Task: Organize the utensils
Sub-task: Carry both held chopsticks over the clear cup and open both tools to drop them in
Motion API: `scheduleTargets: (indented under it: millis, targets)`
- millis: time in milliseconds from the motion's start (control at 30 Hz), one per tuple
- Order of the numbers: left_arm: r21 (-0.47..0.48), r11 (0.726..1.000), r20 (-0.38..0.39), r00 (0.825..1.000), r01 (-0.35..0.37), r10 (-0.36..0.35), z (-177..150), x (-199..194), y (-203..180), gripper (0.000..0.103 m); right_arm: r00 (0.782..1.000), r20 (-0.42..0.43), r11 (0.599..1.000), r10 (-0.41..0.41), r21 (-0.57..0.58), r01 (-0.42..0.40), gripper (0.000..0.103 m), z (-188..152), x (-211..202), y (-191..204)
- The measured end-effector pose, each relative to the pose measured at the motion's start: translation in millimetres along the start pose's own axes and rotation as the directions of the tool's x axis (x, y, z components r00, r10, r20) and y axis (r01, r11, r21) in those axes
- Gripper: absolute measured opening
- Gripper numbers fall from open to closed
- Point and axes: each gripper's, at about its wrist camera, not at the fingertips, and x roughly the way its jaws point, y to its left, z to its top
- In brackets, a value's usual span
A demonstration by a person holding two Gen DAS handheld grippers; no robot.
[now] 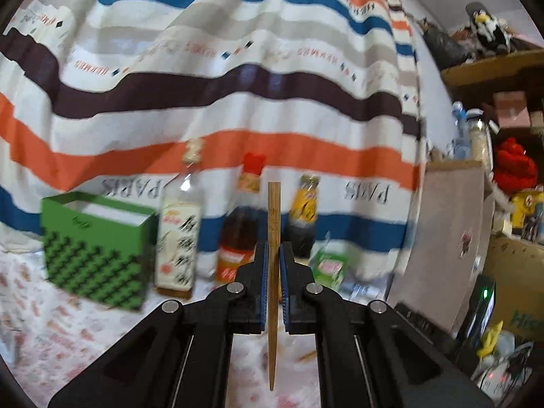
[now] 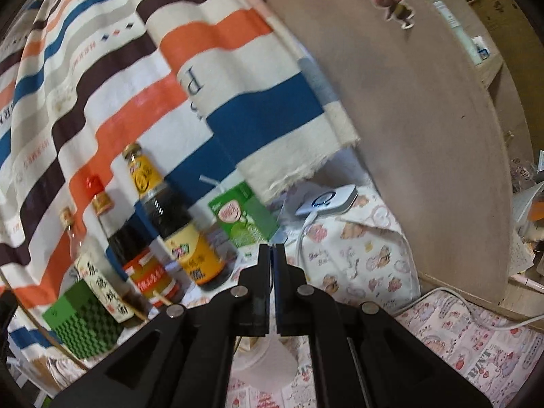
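- Left wrist view: the left gripper [image 1: 272, 255] is clamped on a wooden chopstick [image 1: 273, 238]. The chopstick stands straight up between the two blue pads, with its flat end on top and its thin end hanging down over the printed cloth [image 1: 51, 333].
- Behind the chopstick is a row of three bottles: a clear one with a white label [image 1: 178, 234], a dark one with a red cap [image 1: 240, 224] and a dark one with a yellow label [image 1: 304, 217].
- A green box [image 1: 95, 251] with a dark pattern sits to the left of the clear bottle. Its top is open.
- A small green drink carton [image 1: 329, 267] sits to the right of the yellow-label bottle.
- A big striped curtain [image 1: 204, 85] hangs behind the bottles.
- Right wrist view: the right gripper [image 2: 272, 258] has its fingers pressed together, and I see nothing between them at the tips. A pale thing below them is too blurry to name.
- The same bottles stand to the left of the gripper, with the yellow-label bottle [image 2: 180, 224] nearest.
- The green carton [image 2: 243, 216] has a straw and stands just past the fingertips.
- The green box [image 2: 83, 319] is at the lower left, beside the white-label bottle [image 2: 102, 285].
- A white charger [image 2: 328, 200] with a cord lies to the right of the carton.
- A round wooden board [image 2: 408, 119] leans up on the right.
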Motion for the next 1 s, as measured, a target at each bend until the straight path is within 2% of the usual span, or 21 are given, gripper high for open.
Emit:
scheduleTargets:
  millis: [200, 333, 467, 567, 700, 833, 933, 1000]
  targets:
    - [-0.018, 1.000, 0.031, 0.999, -0.024, 0.025, 1.2, 42.9, -22.1, 0.006, 1.000, 0.024, 1.000, 0.007, -0.015, -0.007, 0.002, 0.9, -1.4, 1.7]
    - [0.005, 0.999, 0.035, 0.998, -0.049, 0.049, -13.9, 66.2, -36.0, 0.006, 0.999, -0.008, 0.999, 0.051, 0.011, -0.051, 0.002, -0.6, 7.2, 2.0]
    - [0.055, 0.996, 0.057, 0.996, -0.073, 0.070, -28.2, 81.4, -50.4, 0.006, 1.000, -0.002, 1.000, 0.011, -0.018, -0.011, 0.002, -9.5, 20.1, 4.5]
    - [0.035, 0.997, 0.024, 0.998, -0.064, 0.063, -36.7, 93.8, -51.1, 0.006, 0.999, -0.031, 1.000, 0.021, 0.004, -0.021, 0.002, -16.8, 30.9, 0.6]
    - [0.055, 0.997, -0.025, 0.998, -0.060, 0.061, -53.1, 100.6, -48.7, 0.006, 0.999, -0.030, 0.997, -0.018, -0.082, 0.015, 0.002, -28.0, 37.8, 9.3]
    - [0.072, 0.996, -0.089, 0.994, -0.053, 0.059, -66.3, 106.3, -40.1, 0.006, 0.994, -0.108, 0.996, -0.001, -0.089, -0.008, 0.002, -38.3, 49.5, 11.0]
    - [0.033, 0.999, -0.173, 0.985, -0.019, 0.024, -71.9, 116.7, -27.3, 0.006, 0.987, -0.163, 0.995, 0.010, -0.096, -0.026, 0.002, -43.4, 56.7, 11.7]
    - [0.019, 1.000, -0.225, 0.974, -0.013, 0.017, -74.3, 124.4, -19.4, 0.006, 0.974, -0.225, 0.996, 0.036, -0.067, -0.053, 0.002, -46.5, 64.1, 8.7]
